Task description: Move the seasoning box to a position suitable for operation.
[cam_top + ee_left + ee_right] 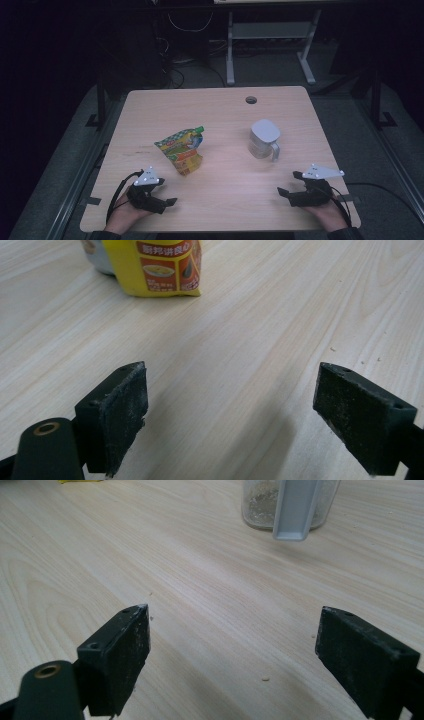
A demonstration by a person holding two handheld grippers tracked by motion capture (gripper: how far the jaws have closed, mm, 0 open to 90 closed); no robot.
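A green and yellow spouted food pouch (182, 150) stands left of centre on the wooden table (215, 107). A lidded pale jug (264, 139) with a handle stands right of centre. My left gripper (169, 192) rests near the front left edge, open, with bare wood between its jaws. In the left gripper view the left gripper (232, 385) faces the pouch's yellow base (125, 270) some way ahead. My right gripper (288, 183) rests near the front right edge, open and holding nothing. In the right gripper view the right gripper (235, 630) faces the jug (257, 505) and its handle (295, 507).
A round cable hole (251, 100) sits near the table's far edge. Behind the table stand a metal desk frame (270, 45) and loose cables on the dark floor. Small crumbs (265, 678) lie on the wood near the right gripper.
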